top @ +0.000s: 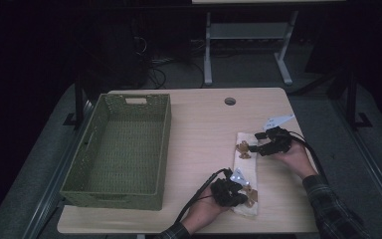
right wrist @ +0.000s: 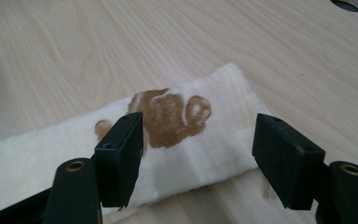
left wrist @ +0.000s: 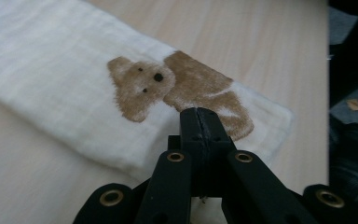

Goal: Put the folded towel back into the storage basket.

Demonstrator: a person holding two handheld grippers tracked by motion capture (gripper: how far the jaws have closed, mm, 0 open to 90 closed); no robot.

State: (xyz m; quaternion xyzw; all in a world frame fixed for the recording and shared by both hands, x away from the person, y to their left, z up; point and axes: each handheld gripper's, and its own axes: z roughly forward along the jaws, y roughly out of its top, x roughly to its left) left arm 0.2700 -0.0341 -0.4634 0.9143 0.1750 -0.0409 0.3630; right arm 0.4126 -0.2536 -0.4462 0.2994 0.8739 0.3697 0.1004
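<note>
- High view: woven basket [top: 117,149] stands empty, left of the folded towel [top: 245,172]; stowing looks not yet begun.
- Towel lies flat on the table [top: 199,129], right of the basket, folded into a narrow strip; bear print [left wrist: 142,86] faces up.
- Right gripper [top: 259,147] straddles the towel's far end, jaws apart, gripping nothing.
- Left gripper [top: 246,191] sits over the near end, jaws closed together, no cloth visibly between them.

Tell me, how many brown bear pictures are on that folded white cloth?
2. One bear print sits at the cloth's far end, beside the right gripper; the other bear print is at the near end, by the left gripper. The folds may hide more.
</note>
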